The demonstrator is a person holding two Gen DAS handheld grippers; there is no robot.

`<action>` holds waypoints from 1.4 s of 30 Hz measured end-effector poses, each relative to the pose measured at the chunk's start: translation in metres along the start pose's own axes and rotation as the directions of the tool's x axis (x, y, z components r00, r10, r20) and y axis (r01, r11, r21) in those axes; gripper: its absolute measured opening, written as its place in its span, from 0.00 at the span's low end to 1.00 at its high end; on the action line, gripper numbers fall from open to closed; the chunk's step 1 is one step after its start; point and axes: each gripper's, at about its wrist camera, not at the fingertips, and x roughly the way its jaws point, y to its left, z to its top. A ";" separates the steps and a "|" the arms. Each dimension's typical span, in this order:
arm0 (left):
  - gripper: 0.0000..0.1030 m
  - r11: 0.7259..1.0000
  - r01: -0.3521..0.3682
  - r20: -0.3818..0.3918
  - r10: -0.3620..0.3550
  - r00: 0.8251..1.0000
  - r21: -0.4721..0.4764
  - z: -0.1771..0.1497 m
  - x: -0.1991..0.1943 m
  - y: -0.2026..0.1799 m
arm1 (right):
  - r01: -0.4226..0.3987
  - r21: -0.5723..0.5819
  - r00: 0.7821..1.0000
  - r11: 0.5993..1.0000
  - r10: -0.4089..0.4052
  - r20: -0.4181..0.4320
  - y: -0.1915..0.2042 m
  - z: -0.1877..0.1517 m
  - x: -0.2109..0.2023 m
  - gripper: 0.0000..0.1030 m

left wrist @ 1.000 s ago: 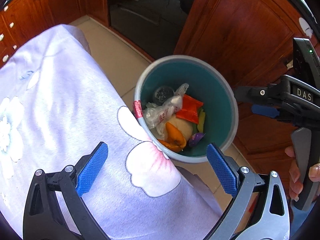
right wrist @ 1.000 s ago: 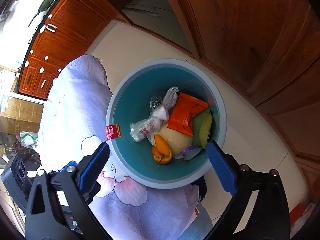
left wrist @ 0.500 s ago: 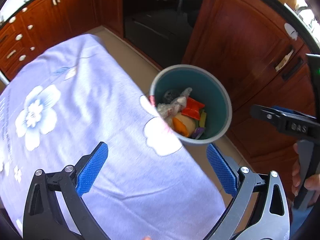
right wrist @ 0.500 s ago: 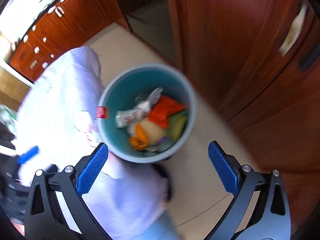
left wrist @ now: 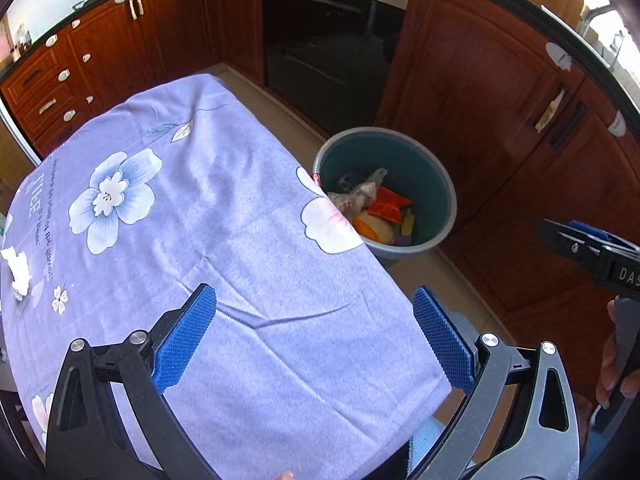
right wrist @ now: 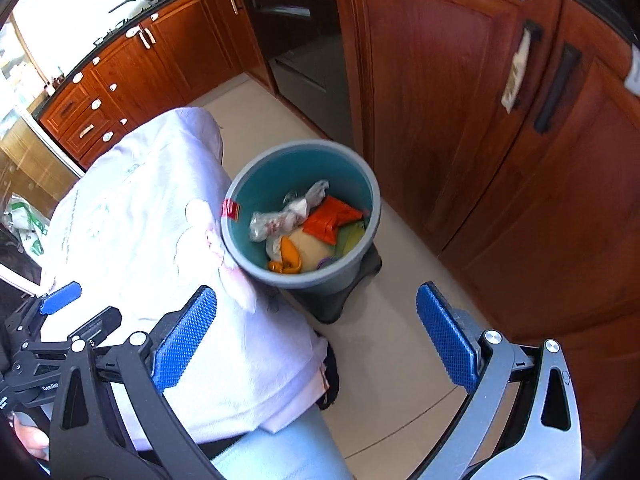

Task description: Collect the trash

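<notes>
A grey bin (left wrist: 446, 216) with a teal inside (right wrist: 296, 172) stands on the floor at the table's far right corner. It holds an orange packet (right wrist: 330, 218), a clear plastic bag (right wrist: 280, 220), orange peel (right wrist: 290, 258) and other scraps. A crumpled white tissue (left wrist: 18, 276) lies on the lilac flowered tablecloth (left wrist: 208, 208) at the far left. My left gripper (left wrist: 314, 338) is open over the cloth with nothing between its pads. My right gripper (right wrist: 316, 338) is open too, above the table edge and floor, well short of the bin.
Wooden cabinets (right wrist: 460, 120) and a dark oven (left wrist: 332, 48) ring the beige tiled floor (right wrist: 400, 340). The bin sits on a black base (right wrist: 344, 292). A green-printed white bag (right wrist: 24, 220) lies left of the table. A hand (left wrist: 608, 364) holds the right gripper's handle.
Both grippers have pulled back and up from the bin, which now looks smaller and farther. The left view now takes in much more of the tablecloth and the tissue.
</notes>
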 end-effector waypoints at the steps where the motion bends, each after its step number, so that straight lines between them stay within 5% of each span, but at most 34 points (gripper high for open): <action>1: 0.96 1.000 0.001 0.004 -0.001 1.000 -0.001 -0.002 -0.003 0.000 | 0.004 -0.002 1.000 1.000 -0.004 -0.004 0.000 -0.004 -0.002 0.93; 16: 0.96 1.000 -0.029 0.077 0.029 0.997 -0.007 -0.031 -0.043 0.004 | 0.018 -0.066 1.000 0.998 -0.020 -0.019 0.021 -0.049 -0.018 0.93; 42: 0.96 0.999 -0.025 0.038 0.026 0.999 -0.041 -0.042 -0.028 0.018 | 0.005 -0.081 0.996 0.997 -0.012 -0.090 0.032 -0.054 0.007 0.93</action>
